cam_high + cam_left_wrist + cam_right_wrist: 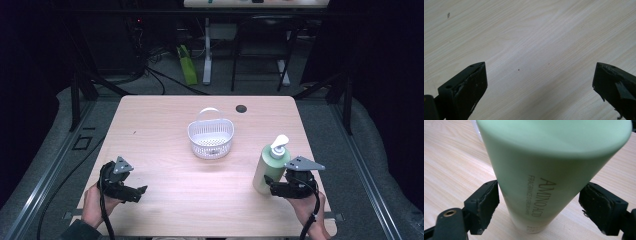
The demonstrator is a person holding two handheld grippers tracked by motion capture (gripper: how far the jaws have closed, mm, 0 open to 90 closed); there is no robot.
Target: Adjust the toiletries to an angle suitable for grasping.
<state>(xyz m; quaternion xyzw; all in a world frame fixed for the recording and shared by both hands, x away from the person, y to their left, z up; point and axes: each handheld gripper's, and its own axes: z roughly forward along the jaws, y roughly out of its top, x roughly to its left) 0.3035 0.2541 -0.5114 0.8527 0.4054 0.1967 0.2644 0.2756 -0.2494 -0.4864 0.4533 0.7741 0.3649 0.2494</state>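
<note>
A pale green pump bottle [267, 170] with a white pump head stands near the table's right front edge. In the right gripper view its body [544, 170] bears dark lettering. My right gripper [273, 189] reaches in from the right, low on the bottle. Both pads of this gripper [539, 197] press on the bottle's sides, close to its base. At the table's left front, my left gripper [140, 192] is held by a hand and points right. The jaws of the left gripper [540, 80] stand wide open over bare wood, with nothing between them.
A white perforated basket [200, 131] with a handle sits in the middle of the light wooden table [165, 115]. A dark round cable hole [241, 108] lies behind it. Dark floor, cables and desk legs surround the table.
</note>
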